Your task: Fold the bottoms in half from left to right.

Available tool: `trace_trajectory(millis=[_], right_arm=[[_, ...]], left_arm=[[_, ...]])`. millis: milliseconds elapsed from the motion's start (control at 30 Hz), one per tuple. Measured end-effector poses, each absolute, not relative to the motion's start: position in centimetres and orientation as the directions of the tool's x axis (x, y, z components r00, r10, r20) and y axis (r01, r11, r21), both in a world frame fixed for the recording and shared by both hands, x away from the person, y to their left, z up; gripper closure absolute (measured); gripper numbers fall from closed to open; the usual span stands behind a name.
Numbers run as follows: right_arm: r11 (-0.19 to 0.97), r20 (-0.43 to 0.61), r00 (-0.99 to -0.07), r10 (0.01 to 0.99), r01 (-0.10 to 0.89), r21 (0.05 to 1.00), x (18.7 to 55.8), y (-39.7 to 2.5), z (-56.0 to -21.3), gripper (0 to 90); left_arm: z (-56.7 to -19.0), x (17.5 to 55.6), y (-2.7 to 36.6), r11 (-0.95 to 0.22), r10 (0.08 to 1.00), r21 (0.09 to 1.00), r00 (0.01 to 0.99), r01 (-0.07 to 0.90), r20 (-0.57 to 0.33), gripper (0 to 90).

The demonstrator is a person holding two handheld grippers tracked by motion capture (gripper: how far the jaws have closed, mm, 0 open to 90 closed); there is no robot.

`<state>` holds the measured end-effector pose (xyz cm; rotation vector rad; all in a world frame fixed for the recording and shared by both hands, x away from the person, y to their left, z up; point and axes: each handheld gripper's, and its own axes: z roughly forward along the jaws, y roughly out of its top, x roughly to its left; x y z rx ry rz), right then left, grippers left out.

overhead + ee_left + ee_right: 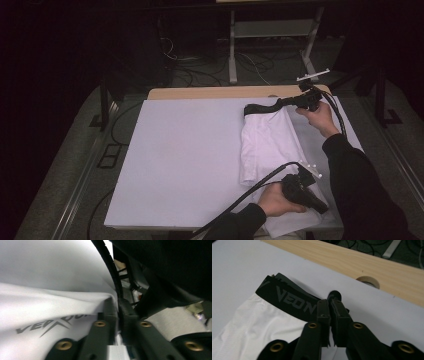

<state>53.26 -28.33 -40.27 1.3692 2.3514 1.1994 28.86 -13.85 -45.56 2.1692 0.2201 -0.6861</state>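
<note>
Gripping the near end of a white folded fabric garment (267, 145), the left tongs (320, 207) sit at the near right of the surface, jaws pressed together with a fold of the white cloth pinched between them; in the left gripper view the left tongs (117, 308) show no gap at all, and grey lettering (50, 323) runs across the fabric just beside them. The person's left hand (275, 200) wraps the black handle, a black cable (240, 197) trailing back toward the near edge. One garment lies on the surface, stretched lengthwise between near and far along the right side, touching the white sheet (185, 160) that covers the surface. At its far end is one black elastic waistband (287, 297) printed with grey letters, partly lifted off the sheet. The right tongs (329, 300) are closed on that waistband, jaws nearly meeting with the band's end caught between them; from above, the right tongs (277, 104) reach leftward from the right hand (315, 117) near the far right corner. Beyond the sheet a strip of bare light wooden surface (352, 257) shows, with one round hole (368, 281) cut in it. Two tongs, two hands, one garment in all.
</note>
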Motion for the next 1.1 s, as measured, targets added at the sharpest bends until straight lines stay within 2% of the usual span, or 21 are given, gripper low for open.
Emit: trace_trajectory(millis=[100, 233, 333, 433, 533, 667, 833, 1100], right_arm=[[0.237, 0.258, -0.556, 0.79, 0.665, 0.708, 53.0, -28.5, -40.6, 57.9], [0.232, 0.273, -0.564, 0.779, 0.664, 0.711, 52.5, -28.6, -41.0, 41.1], [0.231, 0.276, -0.567, 0.776, 0.662, 0.713, 52.1, -28.7, -41.0, 27.6], [0.231, 0.276, -0.579, 0.767, 0.652, 0.722, 51.7, -28.7, -40.9, 13.4], [0.218, 0.278, -0.577, 0.768, 0.643, 0.734, 51.3, -28.7, -40.6, 12.0], [0.227, 0.274, -0.586, 0.762, 0.639, 0.735, 50.8, -28.5, -40.5, 1.9], [0.217, 0.275, -0.58, 0.767, 0.637, 0.739, 50.0, -28.4, -40.5, 0.0], [0.198, 0.275, -0.57, 0.774, 0.631, 0.75, 48.7, -28.2, -40.9, 0.0]], left_arm=[[-45.4, 28.8, -13.8, -0.629, -0.067, 0.676, 0.839, 0.384, -0.539, 61.9], [-44.9, 28.4, -13.4, -0.6, -0.024, 0.71, 0.879, 0.368, -0.476, 42.5], [-44.8, 28.5, -13.0, -0.58, -0.005, 0.716, 0.877, 0.388, -0.48, 30.2], [-44.7, 28.6, -12.7, -0.573, 0.011, 0.72, 0.882, 0.392, -0.471, 21.5], [-44.5, 28.8, -12.4, -0.564, -0.001, 0.729, 0.882, 0.388, -0.471, 14.2], [-44.2, 28.6, -11.9, -0.562, -0.003, 0.74, 0.894, 0.37, -0.448, 8.8], [-43.9, 28.5, -11.4, -0.563, 0.018, 0.748, 0.91, 0.351, -0.413, 0.0], [-43.0, 28.9, -9.9, -0.541, 0.036, 0.765, 0.918, 0.349, -0.394, 0.0]])
